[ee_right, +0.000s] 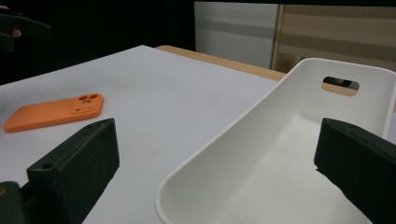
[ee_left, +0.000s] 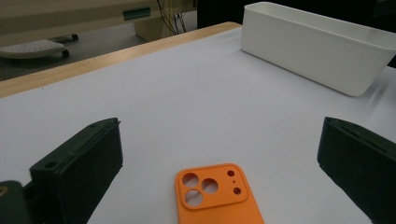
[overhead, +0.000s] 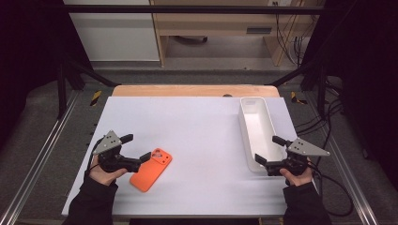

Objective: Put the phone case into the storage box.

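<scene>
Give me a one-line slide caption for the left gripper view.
Left claw open over the white table, jaws flanking an orange phone case lying camera cutouts up, white bin beyond.

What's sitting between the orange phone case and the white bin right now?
Nothing: in the high view, only bare white table surface lies between the orange phone case and the white bin. The left gripper view shows the same bare stretch.

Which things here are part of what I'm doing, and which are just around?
In the job:
- orange phone case, lying flat between the open left tongs
- white bin, its near end between the open right tongs

Just around:
- wooden furniture beyond the table
- cables on the floor behind
</scene>
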The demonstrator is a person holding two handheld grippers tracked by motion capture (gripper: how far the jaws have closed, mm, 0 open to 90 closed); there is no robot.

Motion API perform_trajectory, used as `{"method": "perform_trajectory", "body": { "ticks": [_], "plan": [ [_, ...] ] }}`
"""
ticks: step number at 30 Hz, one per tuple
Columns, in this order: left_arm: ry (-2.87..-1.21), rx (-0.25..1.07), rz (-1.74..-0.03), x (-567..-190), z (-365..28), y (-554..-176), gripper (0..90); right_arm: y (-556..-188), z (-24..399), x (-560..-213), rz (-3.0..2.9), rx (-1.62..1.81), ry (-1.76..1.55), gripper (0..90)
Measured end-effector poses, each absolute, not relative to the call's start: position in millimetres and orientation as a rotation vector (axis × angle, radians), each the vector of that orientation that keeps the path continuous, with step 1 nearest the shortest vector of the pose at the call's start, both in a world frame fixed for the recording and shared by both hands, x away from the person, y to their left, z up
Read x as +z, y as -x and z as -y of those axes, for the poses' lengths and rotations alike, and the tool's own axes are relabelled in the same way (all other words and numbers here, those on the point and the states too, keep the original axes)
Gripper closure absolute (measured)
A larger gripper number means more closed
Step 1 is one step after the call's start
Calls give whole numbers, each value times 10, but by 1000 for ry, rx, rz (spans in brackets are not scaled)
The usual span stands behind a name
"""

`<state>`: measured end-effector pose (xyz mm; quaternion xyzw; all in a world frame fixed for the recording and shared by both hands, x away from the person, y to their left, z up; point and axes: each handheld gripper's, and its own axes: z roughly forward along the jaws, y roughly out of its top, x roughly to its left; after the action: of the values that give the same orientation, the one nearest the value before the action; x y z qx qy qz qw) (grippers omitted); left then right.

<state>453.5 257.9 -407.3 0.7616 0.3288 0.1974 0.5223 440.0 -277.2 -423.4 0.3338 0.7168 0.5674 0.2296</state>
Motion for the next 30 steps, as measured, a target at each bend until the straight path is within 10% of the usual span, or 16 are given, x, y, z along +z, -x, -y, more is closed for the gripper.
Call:
{"method": "perform_trajectory", "body": {
  "ticks": [30],
  "plan": [
    [-2041,419,-908,-4338,-2334,-4653,0,-4401,2770,-4236,-1983,1553,-916,5]
  ]
}}
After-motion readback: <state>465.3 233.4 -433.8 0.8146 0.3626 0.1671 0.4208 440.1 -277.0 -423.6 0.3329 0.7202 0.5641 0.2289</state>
